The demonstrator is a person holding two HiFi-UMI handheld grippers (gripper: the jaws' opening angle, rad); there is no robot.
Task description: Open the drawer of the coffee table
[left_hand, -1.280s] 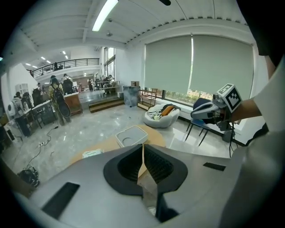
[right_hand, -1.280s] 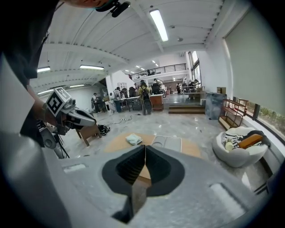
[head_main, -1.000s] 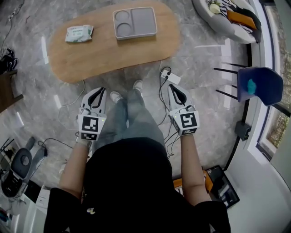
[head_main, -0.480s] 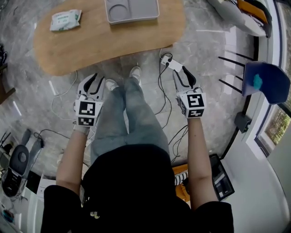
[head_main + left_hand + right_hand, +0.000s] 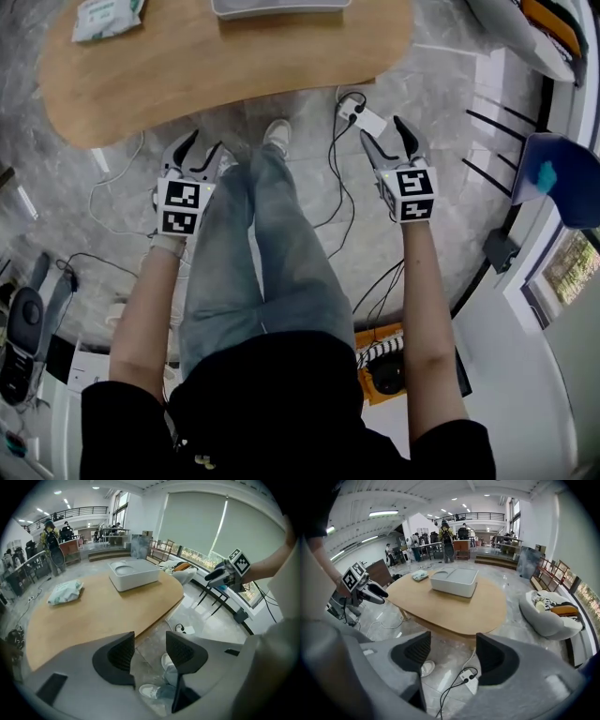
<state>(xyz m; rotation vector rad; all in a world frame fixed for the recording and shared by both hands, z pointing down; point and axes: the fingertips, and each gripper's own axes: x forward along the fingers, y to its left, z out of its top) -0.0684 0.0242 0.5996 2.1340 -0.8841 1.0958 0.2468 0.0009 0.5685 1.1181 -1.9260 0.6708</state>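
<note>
Nothing is done on the drawer: both tools hang short of the coffee table (image 5: 234, 70), one on either side of the person's legs (image 5: 253, 253). The left gripper (image 5: 203, 143) hangs low at the near left, its jaws opening with only floor and a shoe showing between them. The right gripper (image 5: 382, 131) does likewise at the near right, jaws spreading over the white power strip (image 5: 367, 119) on the floor (image 5: 309, 141), gripping nothing.

The oval wooden top sits just beyond both sets of fingertips, its near edge facing the person. As for the drawer, no view shows a front or a handle, so it is presumably tucked under that near edge and shut. I can't tell exactly where.

So the whole job is ahead, I'd say: find the front, take hold of it, pull.

Quick count:
- One coffee table.
- One grey tray (image 5: 281, 7) at the far edge of the top.
- One packet of wipes (image 5: 105, 17) at its far left.
- One power strip on the floor.
- Two grippers, both empty.
- Drawers in sight: none.
</note>
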